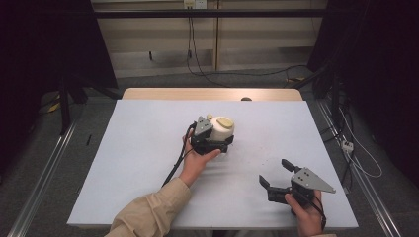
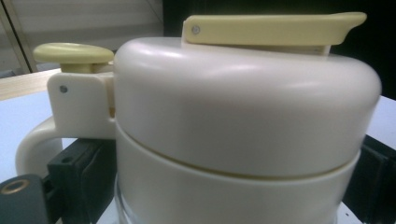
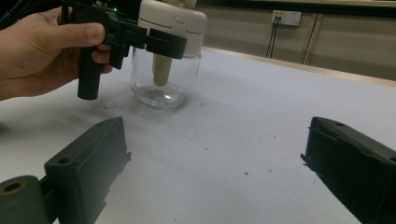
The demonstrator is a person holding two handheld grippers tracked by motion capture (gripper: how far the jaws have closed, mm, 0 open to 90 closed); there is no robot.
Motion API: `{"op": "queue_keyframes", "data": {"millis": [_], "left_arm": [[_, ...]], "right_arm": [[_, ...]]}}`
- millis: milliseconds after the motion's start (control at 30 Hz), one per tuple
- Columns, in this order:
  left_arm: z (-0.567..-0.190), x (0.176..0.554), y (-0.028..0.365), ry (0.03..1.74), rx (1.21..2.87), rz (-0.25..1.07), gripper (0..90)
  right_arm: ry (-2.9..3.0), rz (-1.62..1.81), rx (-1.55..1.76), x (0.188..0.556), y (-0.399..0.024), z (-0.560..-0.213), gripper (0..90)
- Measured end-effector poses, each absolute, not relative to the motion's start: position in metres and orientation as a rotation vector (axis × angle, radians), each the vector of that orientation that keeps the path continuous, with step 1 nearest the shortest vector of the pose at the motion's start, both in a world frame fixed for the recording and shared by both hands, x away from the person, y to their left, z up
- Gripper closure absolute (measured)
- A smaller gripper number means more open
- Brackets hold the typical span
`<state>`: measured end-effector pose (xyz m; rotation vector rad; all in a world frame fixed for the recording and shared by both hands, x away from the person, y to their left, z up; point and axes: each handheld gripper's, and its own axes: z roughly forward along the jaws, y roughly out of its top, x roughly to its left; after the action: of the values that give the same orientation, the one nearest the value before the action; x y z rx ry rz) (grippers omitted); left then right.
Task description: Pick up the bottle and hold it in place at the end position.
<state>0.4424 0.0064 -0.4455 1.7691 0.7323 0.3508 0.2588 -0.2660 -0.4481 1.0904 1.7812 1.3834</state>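
Observation:
A clear glass jug (image 3: 164, 79) with a cream lid (image 2: 243, 107), a pale yellow thumb lever (image 2: 72, 52) and a yellow spout flap (image 2: 271, 29) stands upright mid-table (image 1: 222, 127). My left gripper (image 1: 217, 142) is shut on the lid, with one black jaw on each side of it, as the left gripper view (image 2: 224, 186) and the right gripper view (image 3: 140, 39) both show. My right gripper (image 1: 274, 172) rests open near the front right, its jaws (image 3: 219, 158) wide apart with bare table between them, well short of the jug.
A white cover (image 1: 148, 163) lies over the table, with a wooden strip (image 1: 212, 94) showing at the far edge and a small dark object (image 1: 245, 98) on it. Cables run across the floor (image 1: 237, 74) behind. Dark frames stand at both sides.

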Motion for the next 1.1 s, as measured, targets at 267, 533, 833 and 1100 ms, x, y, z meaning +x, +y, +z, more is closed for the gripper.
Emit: {"op": "queue_keyframes", "data": {"millis": [267,533,833,1100], "left_arm": [[-0.447,0.438,0.01,0.68,1.805,0.365,5.8],[-0.449,0.436,0.016,0.669,1.806,0.345,5.7],[-0.452,0.434,0.02,0.678,1.792,0.331,5.4],[-0.455,0.431,0.023,0.672,1.781,0.35,5.3]], "right_arm": [[1.782,1.375,1.096,0.26,-0.265,-0.449,4.9],[1.799,1.375,1.092,0.263,-0.261,-0.449,4.9],[1.827,1.373,1.078,0.264,-0.254,-0.45,4.9],[1.857,1.375,1.095,0.27,-0.246,-0.451,4.9]]}}
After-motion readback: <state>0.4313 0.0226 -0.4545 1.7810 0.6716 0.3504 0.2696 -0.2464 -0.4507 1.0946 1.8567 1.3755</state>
